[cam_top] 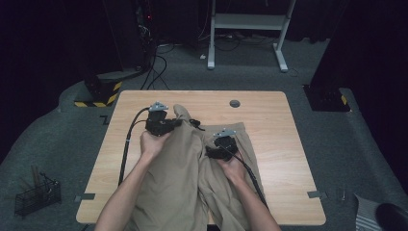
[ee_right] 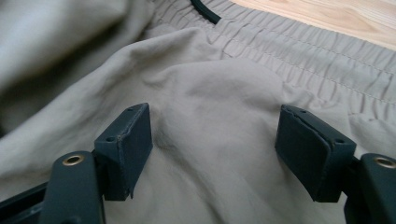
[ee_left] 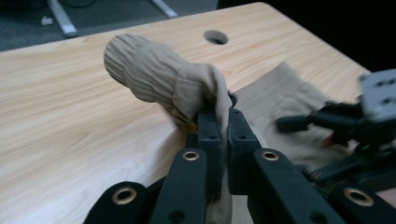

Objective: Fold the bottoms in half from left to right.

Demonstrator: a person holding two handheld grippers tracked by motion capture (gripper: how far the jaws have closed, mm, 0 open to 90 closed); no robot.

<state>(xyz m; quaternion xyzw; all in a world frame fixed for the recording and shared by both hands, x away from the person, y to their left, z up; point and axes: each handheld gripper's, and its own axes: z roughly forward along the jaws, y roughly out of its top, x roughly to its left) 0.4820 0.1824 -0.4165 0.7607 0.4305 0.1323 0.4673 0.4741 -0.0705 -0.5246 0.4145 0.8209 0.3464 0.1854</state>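
Dim room, grey carpet floor (cam_top: 57, 144), white desk frame (cam_top: 248, 21) behind

Trousers (cam_top: 180, 173) lie on the table (cam_top: 279, 139), running from the near edge toward the middle, left of centre. Left gripper (cam_top: 179, 122) sits over the far left end of the trousers, clamped on a bunched fold lifted off the tabletop. Right gripper (cam_top: 210, 152) is to its right and nearer, over the waistband (ee_right: 299, 51), jaws apart above the cloth. Grommet hole (cam_top: 235, 103) in the tabletop lies beyond both. Wire basket (cam_top: 37, 195) stands on the floor left of the table. Desk frame (cam_top: 248, 29) stands behind the table.
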